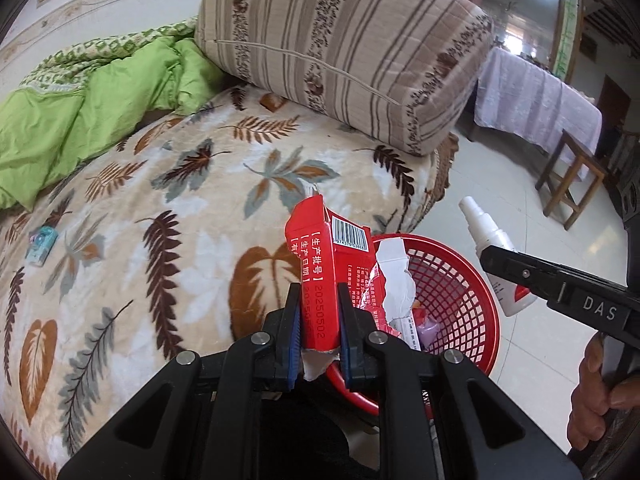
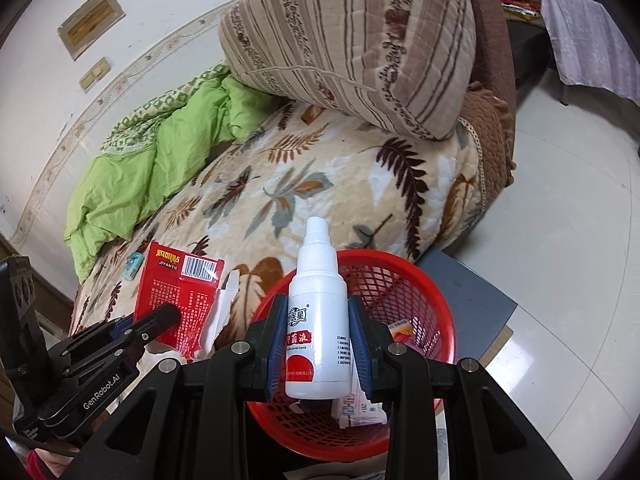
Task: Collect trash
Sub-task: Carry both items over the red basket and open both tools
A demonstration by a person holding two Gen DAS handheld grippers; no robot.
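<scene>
Fleece blanket (image 1: 168, 208), leaf-printed, covers the bed, the largest surface; striped cushion (image 1: 344, 52) sits at 12 o'clock on it, green quilt (image 1: 80, 104) bunched at 10 o'clock. Red mesh basket (image 2: 404, 308) stands on the floor against the bed edge, some scraps already inside, placed within easy reach of both hands.

Left tongs (image 1: 318, 324) clamped tight on a torn red carton (image 1: 324, 264), held upright at the basket's 9 o'clock rim, likely for dropping in. Right tongs (image 2: 318, 344) part-closed around a white spray bottle (image 2: 318, 312), nozzle up, directly above the basket opening.

One small teal packet (image 1: 40, 246) lies loose on the blanket at 9 o'clock, well apart from the basket; probably next.
</scene>
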